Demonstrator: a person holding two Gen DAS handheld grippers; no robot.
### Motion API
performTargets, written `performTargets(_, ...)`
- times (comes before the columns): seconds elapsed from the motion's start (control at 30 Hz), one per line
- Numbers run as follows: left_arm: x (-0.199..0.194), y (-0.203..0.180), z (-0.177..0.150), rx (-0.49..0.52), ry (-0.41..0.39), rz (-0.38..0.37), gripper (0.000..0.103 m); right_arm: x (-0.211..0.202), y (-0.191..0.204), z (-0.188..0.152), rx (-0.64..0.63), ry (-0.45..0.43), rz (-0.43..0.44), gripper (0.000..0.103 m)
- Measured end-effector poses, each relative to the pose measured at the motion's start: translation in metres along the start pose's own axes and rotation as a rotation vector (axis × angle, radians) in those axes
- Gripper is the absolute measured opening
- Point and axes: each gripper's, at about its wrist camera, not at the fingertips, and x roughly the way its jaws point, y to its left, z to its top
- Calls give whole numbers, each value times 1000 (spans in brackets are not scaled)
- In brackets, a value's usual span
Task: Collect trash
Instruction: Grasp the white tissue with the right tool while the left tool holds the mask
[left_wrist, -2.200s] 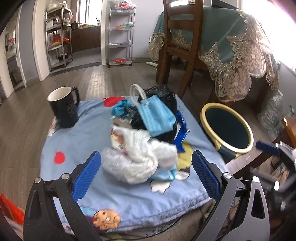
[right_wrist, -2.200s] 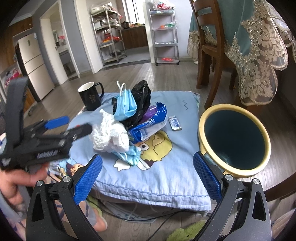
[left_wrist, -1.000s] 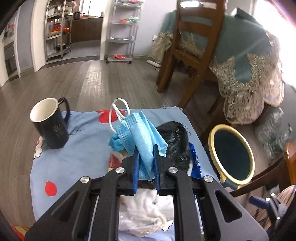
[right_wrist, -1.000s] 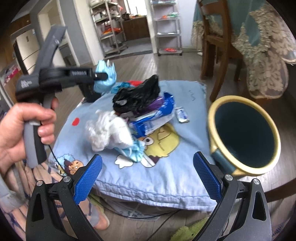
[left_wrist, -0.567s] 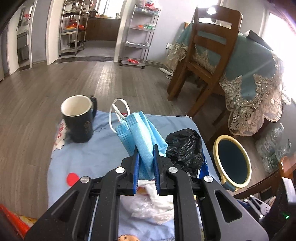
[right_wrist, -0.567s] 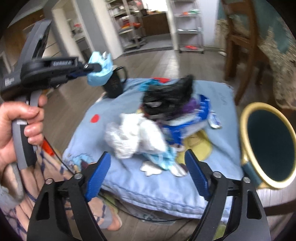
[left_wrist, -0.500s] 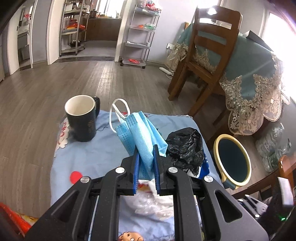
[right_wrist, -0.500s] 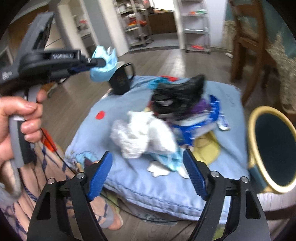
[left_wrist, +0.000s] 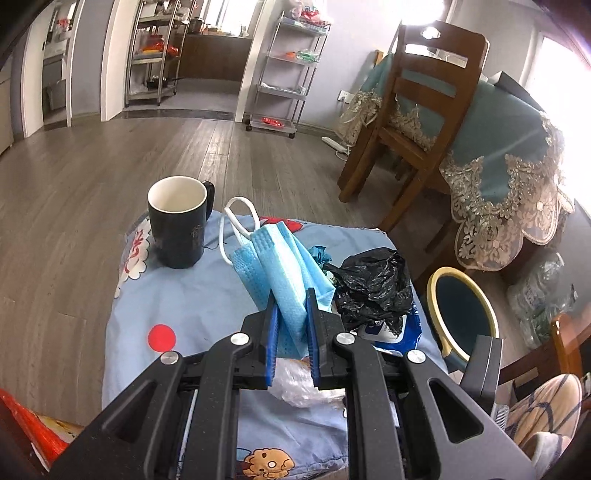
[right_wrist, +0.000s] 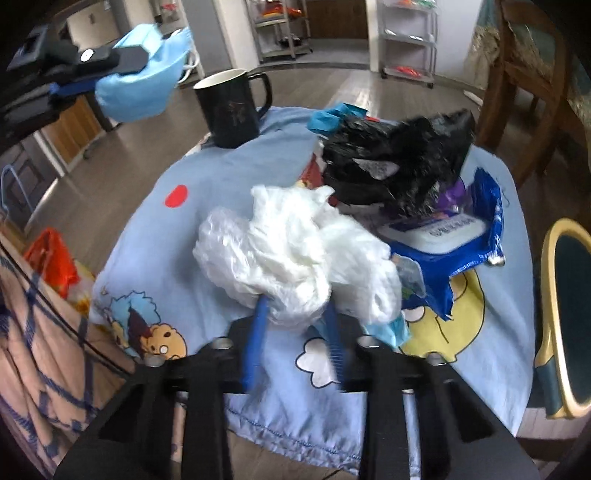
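My left gripper (left_wrist: 290, 301) is shut on a blue face mask (left_wrist: 282, 271) and holds it up above the pillow; the mask also shows in the right wrist view (right_wrist: 142, 86). My right gripper (right_wrist: 295, 314) is closed around a white crumpled plastic bag (right_wrist: 295, 251) that lies on the blue cartoon pillow (right_wrist: 207, 218). A black plastic bag (right_wrist: 399, 162) and a blue wrapper (right_wrist: 458, 240) lie behind it. The yellow-rimmed bin (left_wrist: 463, 315) stands on the floor to the right of the pillow.
A black mug (left_wrist: 177, 221) stands at the pillow's far left corner. A wooden chair (left_wrist: 417, 122) and a table with a teal lace cloth (left_wrist: 509, 158) stand behind the bin. An orange bag (right_wrist: 51, 254) lies left of the pillow.
My right gripper moved in on the white plastic bag and its jaws closed around it. My left gripper still holds the mask raised.
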Motion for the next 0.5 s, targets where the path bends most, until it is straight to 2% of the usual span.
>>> performTargets(0.1,0,-1,0,-4,-6,-5,13,-12,-4,0,10,-24,33,18)
performTargets(0.37,-2,-4,2,8,-20,-6,13,-56,-8,16,45,-121,109,18)
performTargets(0.5,-3,-7,2,18,-19,-13,13,-88,-20,26,50,-186,92,18)
